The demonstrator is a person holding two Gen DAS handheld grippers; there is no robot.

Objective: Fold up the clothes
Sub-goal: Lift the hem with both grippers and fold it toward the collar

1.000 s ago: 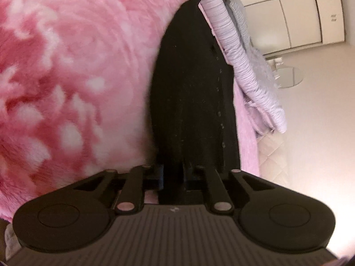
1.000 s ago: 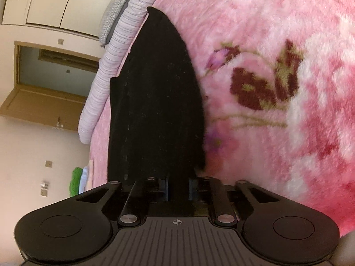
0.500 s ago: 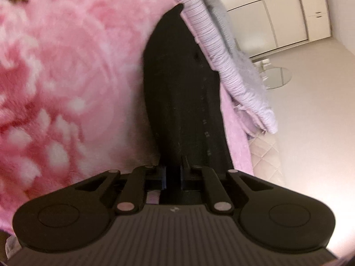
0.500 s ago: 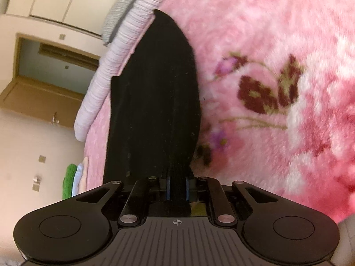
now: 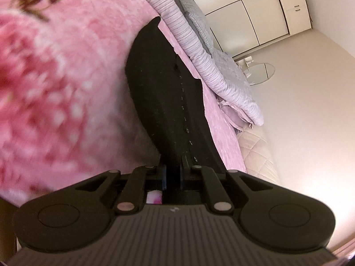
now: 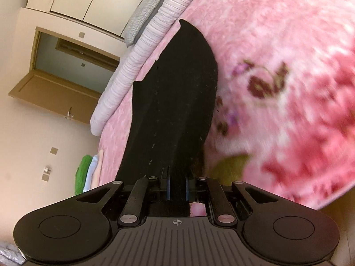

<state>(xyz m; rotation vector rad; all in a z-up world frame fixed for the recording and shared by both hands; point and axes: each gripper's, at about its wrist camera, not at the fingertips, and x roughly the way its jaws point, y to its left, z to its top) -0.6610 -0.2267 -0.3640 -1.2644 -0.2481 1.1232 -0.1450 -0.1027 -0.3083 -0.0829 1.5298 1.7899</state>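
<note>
I see a pink floral blanket [image 5: 66, 71], a striped bolster [image 6: 142, 48], grey pillows [image 5: 195, 20], white wardrobe doors [image 5: 261, 13], and an open wooden door [image 6: 53, 88].

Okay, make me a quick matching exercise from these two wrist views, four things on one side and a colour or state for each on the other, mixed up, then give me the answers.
Things:
1. garment
2. fleece blanket
3. door
4. folded pile at the bed's edge

Colour or state:
A. pink with a floral print
B. green on one side, light blue beside it
C. black, pinched in both the left gripper and the right gripper
D. brown, swung open

Pairs: 1-C, 2-A, 3-D, 4-B
</note>
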